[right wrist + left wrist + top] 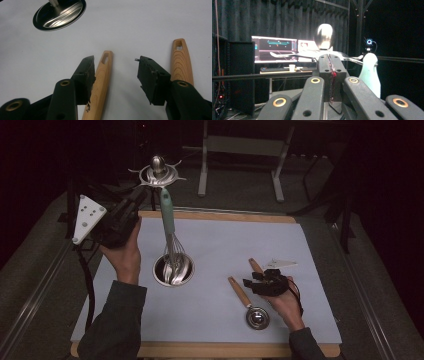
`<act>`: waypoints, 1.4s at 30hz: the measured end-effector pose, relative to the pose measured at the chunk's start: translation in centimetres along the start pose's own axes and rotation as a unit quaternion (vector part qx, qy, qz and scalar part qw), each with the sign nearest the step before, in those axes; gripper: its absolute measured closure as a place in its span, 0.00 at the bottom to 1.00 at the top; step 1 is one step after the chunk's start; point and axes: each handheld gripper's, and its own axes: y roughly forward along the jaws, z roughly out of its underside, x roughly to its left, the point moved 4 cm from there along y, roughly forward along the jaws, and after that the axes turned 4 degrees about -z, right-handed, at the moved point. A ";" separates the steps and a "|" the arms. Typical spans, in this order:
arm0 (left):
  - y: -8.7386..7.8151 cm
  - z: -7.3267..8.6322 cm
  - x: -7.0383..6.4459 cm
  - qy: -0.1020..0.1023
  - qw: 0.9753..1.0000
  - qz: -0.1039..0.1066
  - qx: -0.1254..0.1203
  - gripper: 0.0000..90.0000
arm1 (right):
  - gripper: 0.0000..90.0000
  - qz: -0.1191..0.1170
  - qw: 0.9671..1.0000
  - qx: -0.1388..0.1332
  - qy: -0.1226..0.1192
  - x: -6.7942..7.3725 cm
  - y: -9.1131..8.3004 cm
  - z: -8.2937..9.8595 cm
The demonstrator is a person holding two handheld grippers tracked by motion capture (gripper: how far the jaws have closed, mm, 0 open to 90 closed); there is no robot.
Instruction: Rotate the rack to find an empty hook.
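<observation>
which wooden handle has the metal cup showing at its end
The left wooden handle, ending in the round metal cup; the other wooden handle runs under the right tongs.

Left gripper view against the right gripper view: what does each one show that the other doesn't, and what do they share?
Left gripper view: the left gripper shut on a steel tool with a rounded knob, a mint whisk handle, lit monitors behind. Right gripper view: the right gripper open around a wooden handle, a second wooden handle, a steel bowl on the white mat. Shared: each looks along its own black jaws.
</observation>
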 end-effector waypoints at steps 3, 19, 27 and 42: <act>0.1 0.0 0.4 -0.001 1.000 -0.007 0.002 1.00 | 0.52 0.000 1.000 0.000 0.000 0.0 0.0 0.0; 1.1 0.0 2.3 -0.035 0.999 -0.040 0.002 1.00 | 0.52 0.000 1.000 -0.003 0.004 -0.2 -0.2 0.0; 1.6 0.0 2.9 -0.036 0.998 -0.051 0.010 1.00 | 0.52 0.001 1.000 -0.005 0.002 -0.3 -0.3 0.0; 0.9 0.2 3.5 -0.025 0.998 -0.042 0.032 1.00 | 0.52 0.005 1.000 -0.010 0.007 -0.7 -0.7 0.0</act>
